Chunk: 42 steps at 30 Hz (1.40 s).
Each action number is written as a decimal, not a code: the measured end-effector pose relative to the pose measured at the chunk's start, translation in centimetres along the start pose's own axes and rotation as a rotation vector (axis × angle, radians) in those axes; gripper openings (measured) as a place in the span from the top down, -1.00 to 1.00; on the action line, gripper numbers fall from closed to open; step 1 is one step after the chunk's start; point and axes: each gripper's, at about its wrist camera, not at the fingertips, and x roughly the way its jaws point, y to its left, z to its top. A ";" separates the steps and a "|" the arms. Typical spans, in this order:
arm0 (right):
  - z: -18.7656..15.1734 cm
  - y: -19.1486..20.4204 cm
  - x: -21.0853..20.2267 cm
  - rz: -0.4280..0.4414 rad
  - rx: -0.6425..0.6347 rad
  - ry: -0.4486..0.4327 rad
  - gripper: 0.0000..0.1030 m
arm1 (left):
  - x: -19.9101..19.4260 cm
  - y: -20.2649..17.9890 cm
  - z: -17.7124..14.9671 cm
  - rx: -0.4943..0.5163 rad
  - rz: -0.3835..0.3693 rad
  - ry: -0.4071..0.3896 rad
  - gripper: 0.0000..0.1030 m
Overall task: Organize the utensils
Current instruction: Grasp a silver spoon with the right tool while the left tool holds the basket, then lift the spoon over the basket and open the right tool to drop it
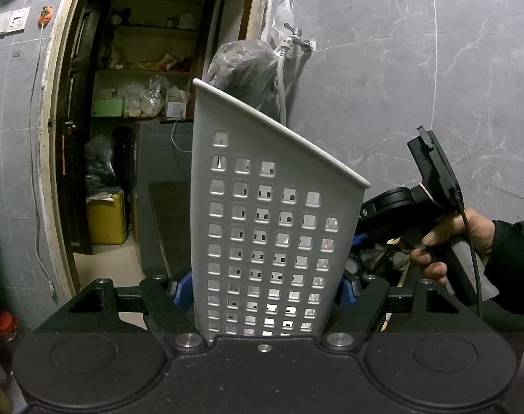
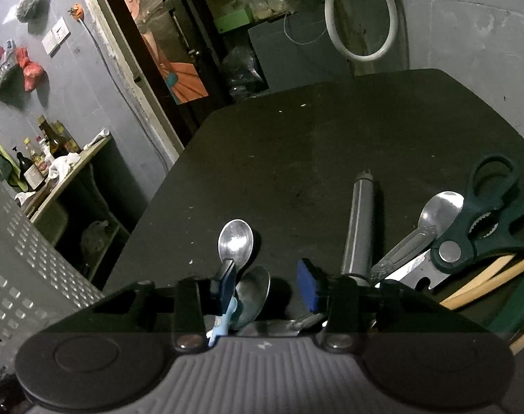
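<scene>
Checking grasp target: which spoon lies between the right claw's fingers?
The spoon with its bowl between the blue pads; another spoon sits beyond them, a third by the scissors.

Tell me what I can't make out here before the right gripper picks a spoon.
- Holder interior: left wrist view, its perforated wall blocks it.
- Spoon handles: right wrist view, hidden under the right gripper.
- Scissors blades: covered by other utensils, cut off by the frame's right edge.

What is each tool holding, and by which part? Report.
Left tool: perforated holder, clamped by its lower side walls. Right tool: nothing gripped; a spoon lies between its open jaws.
</scene>
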 end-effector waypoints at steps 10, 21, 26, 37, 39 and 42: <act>-1.0 -2.0 -1.1 0.073 0.113 -0.047 0.93 | 0.1 0.0 -0.1 -0.003 -0.001 -0.001 -0.50; -5.0 2.2 -8.0 -0.117 -0.075 -0.301 0.95 | -0.3 0.0 -0.4 -0.012 -0.001 -0.010 -0.50; -7.6 4.0 -11.7 -0.190 -0.144 -0.414 0.96 | -0.5 -0.2 -0.4 -0.010 0.008 -0.011 -0.50; -9.0 8.3 -17.0 -0.249 -0.278 -0.614 0.96 | -1.0 -0.6 -0.3 -0.014 0.011 -0.014 -0.50; -8.9 9.5 -18.3 -0.251 -0.312 -0.665 0.96 | -1.0 -0.6 -0.3 -0.012 0.010 -0.014 -0.50; -8.2 11.8 -20.6 -0.236 -0.378 -0.773 0.95 | -1.1 -0.7 -0.2 -0.009 0.010 -0.013 -0.50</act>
